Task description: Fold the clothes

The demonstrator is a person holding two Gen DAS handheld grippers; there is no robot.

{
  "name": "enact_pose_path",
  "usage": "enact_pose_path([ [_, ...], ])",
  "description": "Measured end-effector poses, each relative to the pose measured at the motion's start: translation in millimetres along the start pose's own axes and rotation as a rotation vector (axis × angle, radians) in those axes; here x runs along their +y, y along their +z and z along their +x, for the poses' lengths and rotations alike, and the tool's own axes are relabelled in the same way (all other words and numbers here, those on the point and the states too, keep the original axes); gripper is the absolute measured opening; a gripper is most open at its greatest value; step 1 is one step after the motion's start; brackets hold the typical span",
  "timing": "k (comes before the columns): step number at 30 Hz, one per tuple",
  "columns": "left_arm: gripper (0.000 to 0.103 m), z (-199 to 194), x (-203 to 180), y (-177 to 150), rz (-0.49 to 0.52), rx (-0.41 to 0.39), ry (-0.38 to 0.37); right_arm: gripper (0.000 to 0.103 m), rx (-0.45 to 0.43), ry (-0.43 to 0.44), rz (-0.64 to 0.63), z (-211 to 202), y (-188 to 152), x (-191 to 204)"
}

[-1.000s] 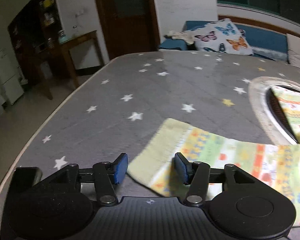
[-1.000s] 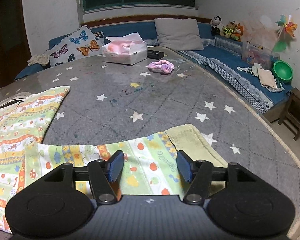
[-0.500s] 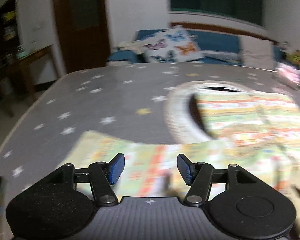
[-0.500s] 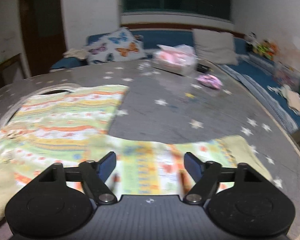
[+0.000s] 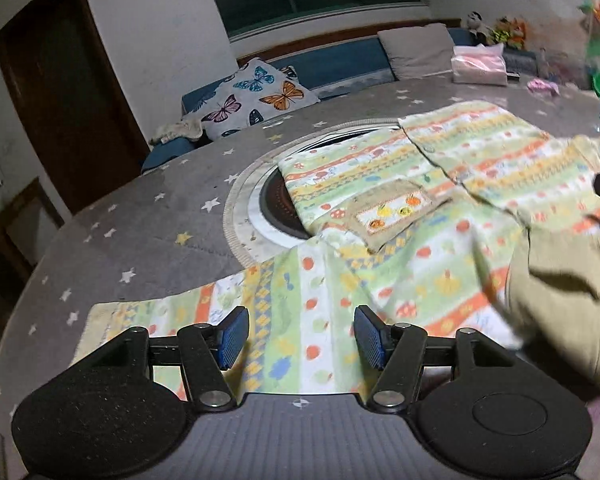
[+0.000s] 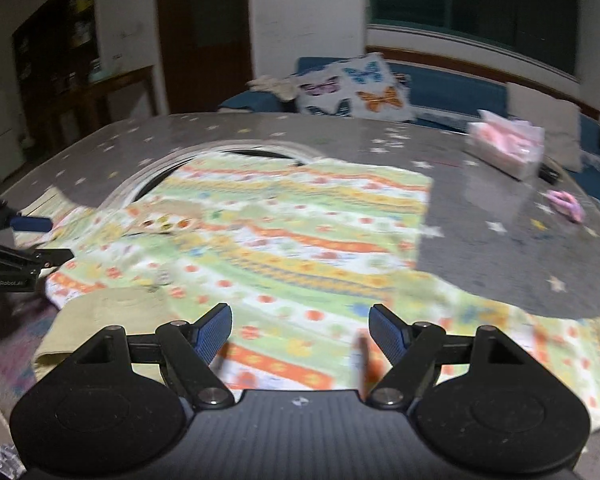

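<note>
On the round grey table with the white star pattern, a child's cotton garment with green, yellow and orange stripes and small fruit prints lies spread out flat. One long sleeve reaches toward the left gripper, whose blue pads stand apart just above the cloth with nothing pressed between them. The right gripper hovers over the lower edge of the same garment; its jaws are also apart and they grasp nothing.

The garment has a beige pocket patch with small pumpkins on the front, and a plain beige ribbed hem at the side near the person. Part of it covers a round dark opening with a pale ring in the middle of the table.

The left wrist view shows the sleeve end and the pocket clearly. The right wrist view is blurred, but it shows the other sleeve, a pink tissue pack and the left gripper's pad at the picture's left edge.
</note>
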State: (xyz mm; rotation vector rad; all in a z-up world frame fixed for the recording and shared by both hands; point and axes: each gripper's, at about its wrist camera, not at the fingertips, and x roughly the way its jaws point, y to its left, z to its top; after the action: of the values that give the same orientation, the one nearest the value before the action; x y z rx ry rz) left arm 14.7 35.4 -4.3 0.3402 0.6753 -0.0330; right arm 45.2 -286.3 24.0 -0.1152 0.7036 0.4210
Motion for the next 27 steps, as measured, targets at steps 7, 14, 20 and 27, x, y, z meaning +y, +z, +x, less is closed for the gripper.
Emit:
enact_pose_path([
  [7,0.063,1,5,20,-0.055,-0.024,-0.011,0.077,0.041,0.077,-0.062,17,-6,33],
  [14,0.063,21,-28,47,-0.040,-0.061,-0.092,0.078,0.078,0.102,-0.135,7,-20,48],
  [20,0.063,29,-63,39,0.068,-0.069,-0.100,0.078,0.064,0.094,-0.113,-7,-17,39],
  [27,0.063,12,-69,28,0.146,-0.103,-0.115,0.078,0.017,0.057,-0.040,-11,-10,21],
])
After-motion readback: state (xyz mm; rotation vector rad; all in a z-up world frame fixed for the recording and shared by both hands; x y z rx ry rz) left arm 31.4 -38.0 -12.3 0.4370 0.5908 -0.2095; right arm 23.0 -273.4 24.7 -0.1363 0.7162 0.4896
